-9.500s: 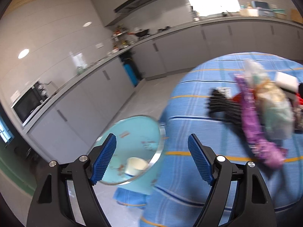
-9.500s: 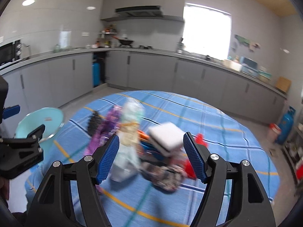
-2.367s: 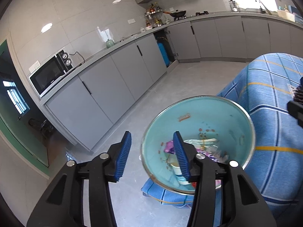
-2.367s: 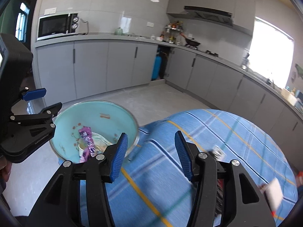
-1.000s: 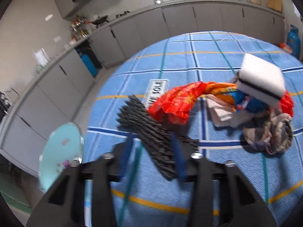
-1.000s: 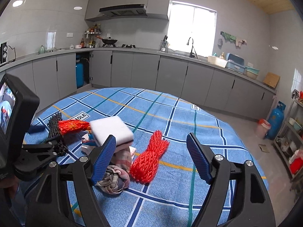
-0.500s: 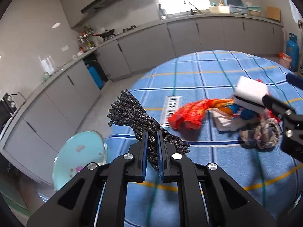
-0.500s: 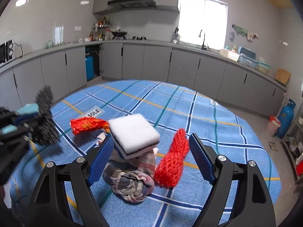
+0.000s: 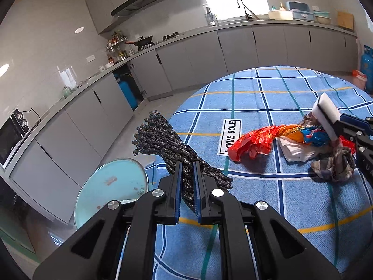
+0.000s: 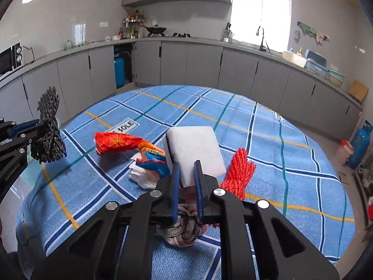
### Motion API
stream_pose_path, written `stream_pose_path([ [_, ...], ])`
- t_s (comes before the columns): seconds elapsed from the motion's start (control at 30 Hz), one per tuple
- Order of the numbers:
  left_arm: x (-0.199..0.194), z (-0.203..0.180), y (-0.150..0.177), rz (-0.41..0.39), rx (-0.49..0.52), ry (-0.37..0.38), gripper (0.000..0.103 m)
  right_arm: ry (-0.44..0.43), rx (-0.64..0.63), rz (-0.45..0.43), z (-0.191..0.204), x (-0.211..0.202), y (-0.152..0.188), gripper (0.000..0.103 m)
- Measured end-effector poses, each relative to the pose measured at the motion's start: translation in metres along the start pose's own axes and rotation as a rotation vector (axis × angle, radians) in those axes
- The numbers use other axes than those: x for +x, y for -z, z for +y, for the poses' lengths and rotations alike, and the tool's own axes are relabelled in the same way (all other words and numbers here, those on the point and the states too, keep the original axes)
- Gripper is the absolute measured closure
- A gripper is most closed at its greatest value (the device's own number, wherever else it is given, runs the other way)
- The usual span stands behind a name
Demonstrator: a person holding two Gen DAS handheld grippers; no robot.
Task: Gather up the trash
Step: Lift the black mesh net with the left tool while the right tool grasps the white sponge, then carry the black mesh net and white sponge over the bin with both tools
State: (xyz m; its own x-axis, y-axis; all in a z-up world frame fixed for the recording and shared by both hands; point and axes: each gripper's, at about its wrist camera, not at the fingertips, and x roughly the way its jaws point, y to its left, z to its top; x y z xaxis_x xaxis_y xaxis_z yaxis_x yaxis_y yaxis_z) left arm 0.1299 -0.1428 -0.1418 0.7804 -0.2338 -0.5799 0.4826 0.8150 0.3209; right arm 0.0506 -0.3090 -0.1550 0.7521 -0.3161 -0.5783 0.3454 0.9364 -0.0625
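Now that both sets of jaws, apart a second ago, have been closed, the bundle of dark speckled twisted cord [image 9: 172, 149] is clamped and lifted clear by the left gripper [image 9: 187, 194], while the white rectangular sponge block [image 10: 194, 155] is clamped by the right gripper [image 10: 187, 192]. Two items are thus judged ready for the pale blue round bin [image 9: 112, 190] beside the blue checked tablecloth [image 9: 291, 210]; farther off, the red-orange plastic wrapper [image 9: 253, 141], knotted grey rag [image 9: 333, 166] and red mesh net [image 10: 239, 172] are left uncollected.

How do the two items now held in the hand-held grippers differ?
The dark rope bundle is blackish, twisted and frayed; the white sponge is a smooth block. The left hand-held gripper holds the bundle, the right hand-held gripper the sponge. Both are clamped and lifted off the table.
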Motion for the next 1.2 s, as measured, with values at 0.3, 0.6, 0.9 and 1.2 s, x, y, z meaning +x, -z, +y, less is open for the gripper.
stream_pose_path([
  [0.3,-0.012,0.020,0.003,-0.015,-0.002,-0.065,0.094,0.022,-0.039,-0.073,0.004,-0.024,-0.016,0.093],
  [0.6,-0.008,0.058,0.013,0.009,-0.047,-0.149,0.093,-0.016,-0.121,-0.108,0.041,-0.027,-0.034,0.093],
  [0.9,-0.006,0.085,0.022,0.025,-0.085,-0.191,0.093,-0.080,-0.193,-0.133,0.085,-0.022,-0.049,0.093],
  [1.2,-0.002,0.117,0.031,0.042,-0.129,-0.242,0.093,-0.118,-0.243,-0.139,0.118,-0.014,-0.057,0.093],
])
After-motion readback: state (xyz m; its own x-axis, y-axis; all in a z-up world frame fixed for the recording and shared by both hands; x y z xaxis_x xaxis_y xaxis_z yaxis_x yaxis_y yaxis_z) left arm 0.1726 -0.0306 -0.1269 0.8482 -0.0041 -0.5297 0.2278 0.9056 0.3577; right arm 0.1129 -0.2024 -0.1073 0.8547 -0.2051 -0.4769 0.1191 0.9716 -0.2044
